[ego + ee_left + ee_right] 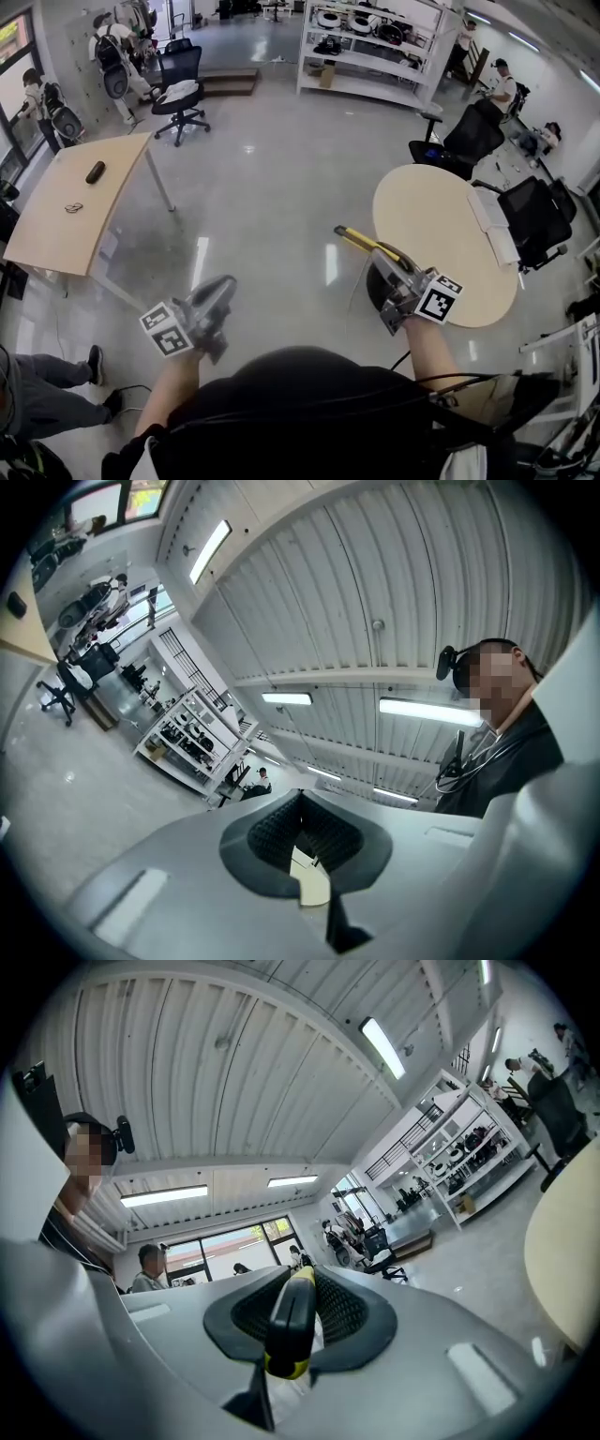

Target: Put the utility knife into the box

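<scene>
We're looking down over both arms, out across a shiny grey floor [272,206]. The right gripper [380,251] has the utility knife [356,240]. It's a yellow and black knife, and its handle pokes forward and to the left, out past the tips. In the head view it's held above the floor, just beside the near left edge of the round desk [441,234] and not over the top itself.

From the right gripper view, the fingers [352,1312] are closed part way, and their ribbed black pads press on the knife from both sides. The knife body runs straight down the middle of the grip, with its yellow butt end nearest the camera.

Over to the left gripper [225,284], which is raised in front of the body and well apart from the right one. In the left gripper view its fingers [272,832] are drawn together at the tips, and we see nothing gripped between the pads.

To the left stands a long desk [75,202] with a dark oblong thing [95,172] lying on it. Beyond it there's a black office chair [180,89], and a white shelf rack [370,47] stands at the back. Two more black chairs [469,141] crowd the far side of the round desk. At the bottom left corner we catch another person's leg and shoe [94,366].
</scene>
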`<state>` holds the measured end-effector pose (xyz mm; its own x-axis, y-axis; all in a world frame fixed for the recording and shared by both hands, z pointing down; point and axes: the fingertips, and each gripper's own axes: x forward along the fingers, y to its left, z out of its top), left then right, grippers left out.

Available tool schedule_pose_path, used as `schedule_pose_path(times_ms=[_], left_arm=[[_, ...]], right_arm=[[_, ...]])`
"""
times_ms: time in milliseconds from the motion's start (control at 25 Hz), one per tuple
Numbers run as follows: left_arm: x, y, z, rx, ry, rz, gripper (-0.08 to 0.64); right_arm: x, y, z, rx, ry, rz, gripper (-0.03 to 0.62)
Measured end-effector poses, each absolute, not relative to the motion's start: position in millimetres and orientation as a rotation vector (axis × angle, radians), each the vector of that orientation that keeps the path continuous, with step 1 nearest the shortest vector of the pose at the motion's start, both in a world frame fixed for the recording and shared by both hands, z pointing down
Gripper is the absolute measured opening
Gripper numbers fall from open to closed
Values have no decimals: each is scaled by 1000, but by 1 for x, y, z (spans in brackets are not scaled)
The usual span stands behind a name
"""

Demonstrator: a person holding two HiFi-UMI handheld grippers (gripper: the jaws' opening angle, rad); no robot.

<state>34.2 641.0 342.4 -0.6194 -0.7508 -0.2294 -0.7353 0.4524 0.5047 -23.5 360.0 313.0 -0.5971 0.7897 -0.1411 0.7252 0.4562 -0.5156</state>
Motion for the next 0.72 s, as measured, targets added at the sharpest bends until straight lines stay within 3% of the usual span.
schedule_pose_path(times_ms=[720], left_arm=[[-210,512,318,1239,-2793,-850,0]], right_arm=[[-304,249,310,-1597,-2487,829,92]])
